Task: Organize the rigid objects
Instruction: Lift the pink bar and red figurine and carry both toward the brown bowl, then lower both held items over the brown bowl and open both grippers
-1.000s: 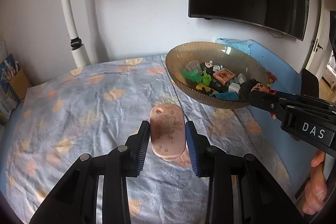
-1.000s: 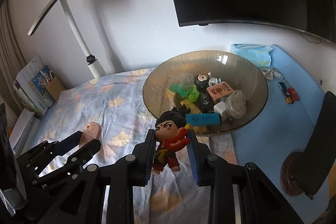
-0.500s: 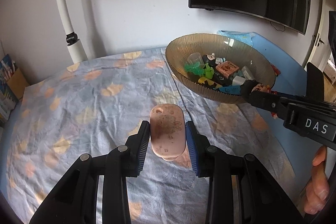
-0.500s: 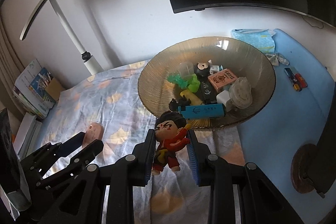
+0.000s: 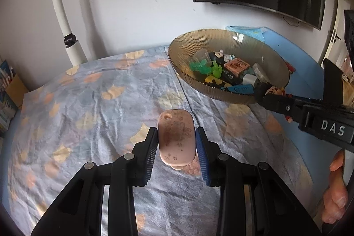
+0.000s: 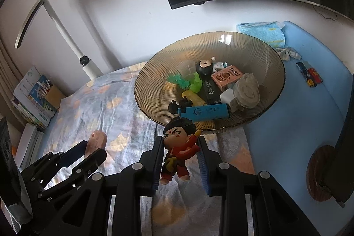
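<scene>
You hold a load in each hand above the patterned bedsheet (image 5: pixel 93 103): your left gripper (image 5: pixel 176 148) is closed on a flat pink tag (image 5: pixel 176 141), its pads pressed to the two long edges with the holed end pointing away from you; your right gripper (image 6: pixel 179 155) is closed around a small toy figure (image 6: pixel 178 147) in a red robe, gripped at the body with the big black-haired head standing clear above the pads; the figure hangs just short of the near rim of the ribbed brown bowl (image 6: pixel 274 54), which already holds a blue lighter (image 6: pixel 206 112), a pink box (image 6: pixel 227 76), green plastic pieces (image 6: pixel 188 81) and other small items, while the tag sits well back from the bowl, over open sheet; both pieces look light, hard and smooth, so neither should deform under the pads, though the figure's rounded, top-heavy shape could twist if held only by the arm or waist, and the thin tag could pivot between its edges; the bowl looks like glass, so you would likely do best to lower each piece in gently instead of dropping it, choosing a free spot on the near slope.
</scene>
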A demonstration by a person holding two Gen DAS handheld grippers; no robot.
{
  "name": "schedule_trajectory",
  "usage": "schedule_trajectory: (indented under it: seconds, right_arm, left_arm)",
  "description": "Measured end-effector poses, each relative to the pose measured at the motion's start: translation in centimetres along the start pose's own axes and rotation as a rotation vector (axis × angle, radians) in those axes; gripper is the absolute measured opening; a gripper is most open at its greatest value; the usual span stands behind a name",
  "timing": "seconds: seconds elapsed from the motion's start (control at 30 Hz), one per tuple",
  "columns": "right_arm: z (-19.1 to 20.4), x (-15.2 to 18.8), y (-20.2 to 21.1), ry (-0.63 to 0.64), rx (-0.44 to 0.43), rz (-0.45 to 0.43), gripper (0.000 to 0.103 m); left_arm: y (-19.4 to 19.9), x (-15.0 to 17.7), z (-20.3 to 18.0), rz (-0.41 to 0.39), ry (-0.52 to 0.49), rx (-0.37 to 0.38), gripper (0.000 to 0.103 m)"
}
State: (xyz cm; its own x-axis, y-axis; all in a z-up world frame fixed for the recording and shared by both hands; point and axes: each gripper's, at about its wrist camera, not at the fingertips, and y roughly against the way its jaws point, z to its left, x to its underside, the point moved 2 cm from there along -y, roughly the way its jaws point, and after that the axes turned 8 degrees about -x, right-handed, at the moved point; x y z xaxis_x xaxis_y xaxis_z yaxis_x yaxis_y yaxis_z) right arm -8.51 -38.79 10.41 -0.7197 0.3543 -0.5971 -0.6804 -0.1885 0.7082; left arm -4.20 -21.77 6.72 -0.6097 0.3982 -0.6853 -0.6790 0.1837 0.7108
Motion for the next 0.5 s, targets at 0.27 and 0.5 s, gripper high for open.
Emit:
schedule_trajectory:
  seconds: [0.27, 0.5]
  right_arm:
    - [-0.3, -0.4, 0.7, -0.018, 0.001, -0.031, 0.029]
    - [-0.5, -3.5, 4.0, -0.020, 0.102, -0.193, 0.029]
  left_arm:
    - [-0.1, -1.8, 0.6, -0.006, 0.012, 0.046, 0.032]
    - [-1.5, -8.5, 0.2, -0.017, 0.080, 0.315, 0.032]
